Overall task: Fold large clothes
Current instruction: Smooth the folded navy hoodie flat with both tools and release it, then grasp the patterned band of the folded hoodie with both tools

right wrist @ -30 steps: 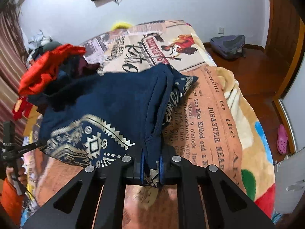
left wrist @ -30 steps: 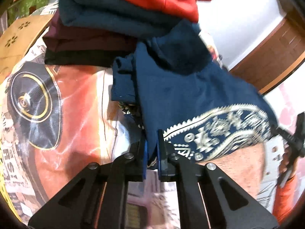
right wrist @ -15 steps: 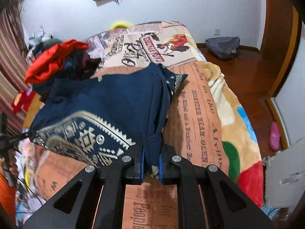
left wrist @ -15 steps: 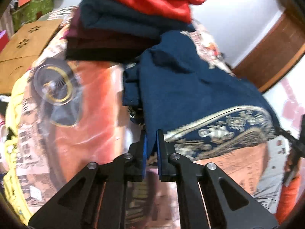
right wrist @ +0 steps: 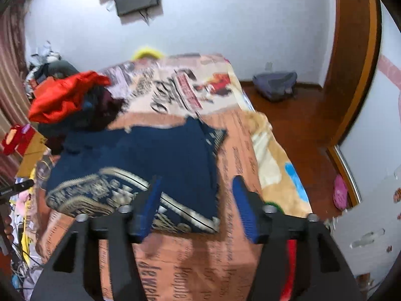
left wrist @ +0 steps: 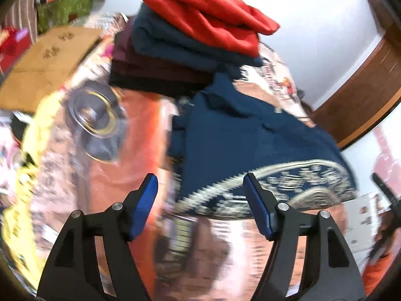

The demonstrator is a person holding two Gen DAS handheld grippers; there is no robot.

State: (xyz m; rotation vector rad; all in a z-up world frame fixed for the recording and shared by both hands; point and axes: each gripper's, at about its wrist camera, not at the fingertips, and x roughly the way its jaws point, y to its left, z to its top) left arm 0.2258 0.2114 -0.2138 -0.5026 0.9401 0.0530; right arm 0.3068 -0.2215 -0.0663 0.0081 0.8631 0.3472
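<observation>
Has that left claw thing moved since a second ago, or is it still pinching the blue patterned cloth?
Yes. The left gripper has let go, its jaws now wide apart, and pulled back from the blue garment, whose edge now lies ahead of it on the bedspread.

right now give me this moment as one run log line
left gripper: open | right gripper: open | navy patterned garment: folded on bed, free
</observation>
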